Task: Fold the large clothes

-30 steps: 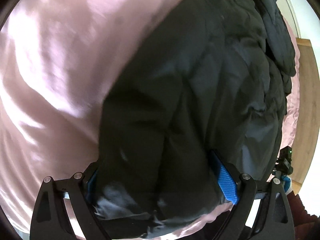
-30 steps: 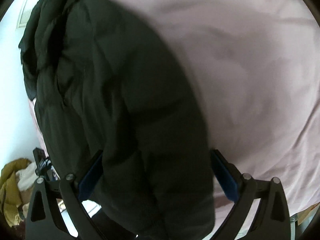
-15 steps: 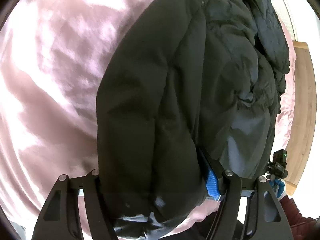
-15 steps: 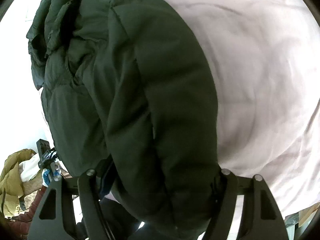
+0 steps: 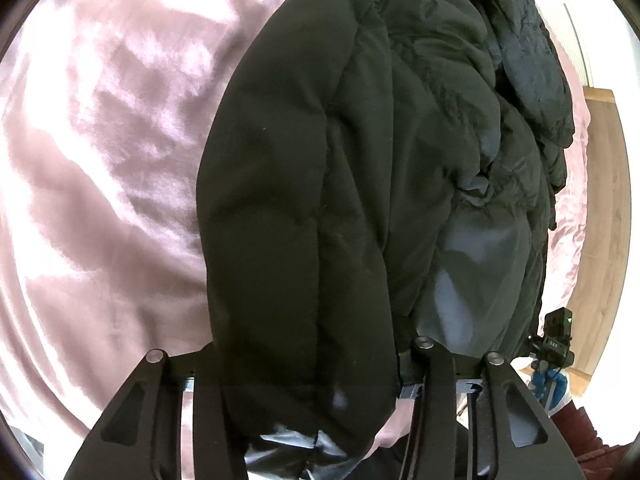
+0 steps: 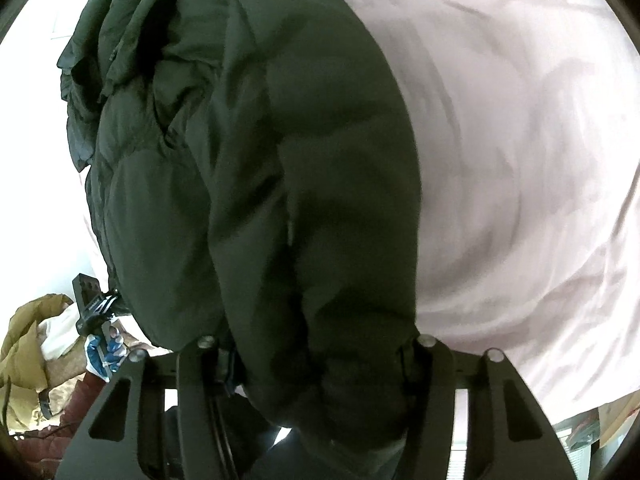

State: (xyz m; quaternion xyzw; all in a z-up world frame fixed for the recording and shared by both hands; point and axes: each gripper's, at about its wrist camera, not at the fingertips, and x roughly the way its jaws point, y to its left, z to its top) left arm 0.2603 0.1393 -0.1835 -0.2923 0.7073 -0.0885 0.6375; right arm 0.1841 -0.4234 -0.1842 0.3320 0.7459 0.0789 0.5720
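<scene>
— Left claw (image 5: 304,384), right claw (image 6: 316,364): your entry?
— Both have just been closing, each pinching your black puffer jacket's (image 5: 360,160) folded edge; jacket lies on the pink bedsheet (image 5: 100,160).

We see a puffy jacket (image 5: 320,184) of dark matt cloth, quilted, with a glossy lining at its hem. The pink bedsheet (image 5: 100,160) is soft creased cloth (slightly shiny). The floor (image 5: 600,208) looks like smooth wood.
</scene>
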